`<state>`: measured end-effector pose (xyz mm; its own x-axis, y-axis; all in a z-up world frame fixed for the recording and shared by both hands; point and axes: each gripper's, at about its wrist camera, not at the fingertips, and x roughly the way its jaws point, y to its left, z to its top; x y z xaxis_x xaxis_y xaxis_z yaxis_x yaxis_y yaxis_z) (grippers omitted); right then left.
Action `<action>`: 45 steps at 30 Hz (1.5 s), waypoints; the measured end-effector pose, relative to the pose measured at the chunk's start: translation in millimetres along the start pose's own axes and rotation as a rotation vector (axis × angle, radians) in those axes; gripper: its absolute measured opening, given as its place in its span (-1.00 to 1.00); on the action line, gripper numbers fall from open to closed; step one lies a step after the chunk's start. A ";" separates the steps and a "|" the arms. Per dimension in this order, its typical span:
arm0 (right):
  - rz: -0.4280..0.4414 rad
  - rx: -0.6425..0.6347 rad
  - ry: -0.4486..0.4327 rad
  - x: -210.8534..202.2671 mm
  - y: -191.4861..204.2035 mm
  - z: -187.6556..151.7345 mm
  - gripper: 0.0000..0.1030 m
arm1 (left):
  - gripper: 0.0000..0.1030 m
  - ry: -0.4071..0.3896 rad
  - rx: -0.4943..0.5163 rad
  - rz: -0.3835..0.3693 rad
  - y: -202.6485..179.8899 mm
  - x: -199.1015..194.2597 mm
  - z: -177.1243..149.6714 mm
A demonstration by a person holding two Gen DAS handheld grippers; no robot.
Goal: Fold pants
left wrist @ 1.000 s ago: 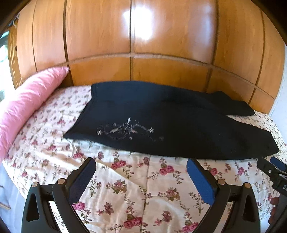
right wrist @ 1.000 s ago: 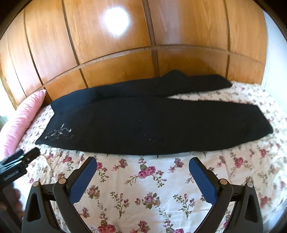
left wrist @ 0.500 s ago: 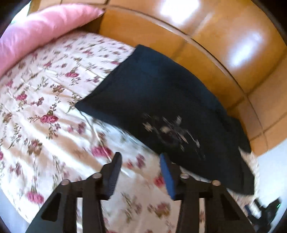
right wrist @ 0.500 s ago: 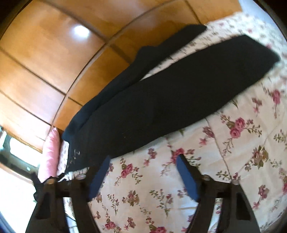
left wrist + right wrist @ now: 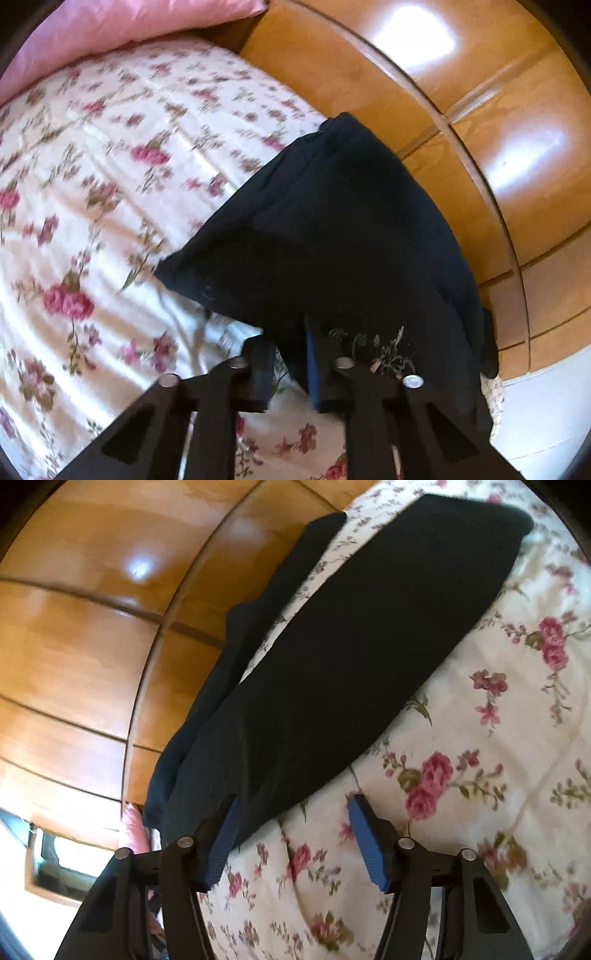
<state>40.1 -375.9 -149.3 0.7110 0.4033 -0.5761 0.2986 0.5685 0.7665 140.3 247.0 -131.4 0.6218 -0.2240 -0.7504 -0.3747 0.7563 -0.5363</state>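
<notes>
Pants [image 5: 332,236], black, lie flat on the floral bedspread [image 5: 92,221] against the wooden headboard [image 5: 461,92], spread out so an edge is easy to reach. Low in the left view, the left gripper [image 5: 290,363] has its fingers drawn narrow around the near hem beside the pale embroidery [image 5: 376,347] (pinching it, I'd judge). At the bottom of the right view, the right gripper [image 5: 291,842] gapes wide, one blue pad [image 5: 223,840] touching the trouser leg [image 5: 351,646], nothing held.

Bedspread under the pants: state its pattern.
The bedspread is cream with pink roses and green leaves, clearest in the right wrist view.
</notes>
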 end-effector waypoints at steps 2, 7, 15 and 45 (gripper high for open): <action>0.000 0.003 -0.001 5.8 -0.2 4.0 0.00 | -0.86 -0.018 0.020 -0.005 -5.0 -4.5 2.5; -0.032 -0.030 0.006 23.4 8.4 20.2 -0.58 | -0.88 -0.062 0.041 -0.017 -13.3 -19.8 8.7; -0.082 -0.183 -0.050 -18.4 35.8 6.4 -0.84 | -0.89 -0.143 0.063 -0.009 -16.6 -64.3 1.2; -0.361 0.060 -0.252 -154.4 -94.2 11.7 -0.24 | -0.48 -0.124 -0.047 0.268 78.7 -119.0 -70.3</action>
<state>-90.4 -500.0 -129.2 0.6847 -0.0052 -0.7288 0.5877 0.5953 0.5479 -11.5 290.0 -111.5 0.5747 0.0589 -0.8163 -0.5663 0.7486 -0.3447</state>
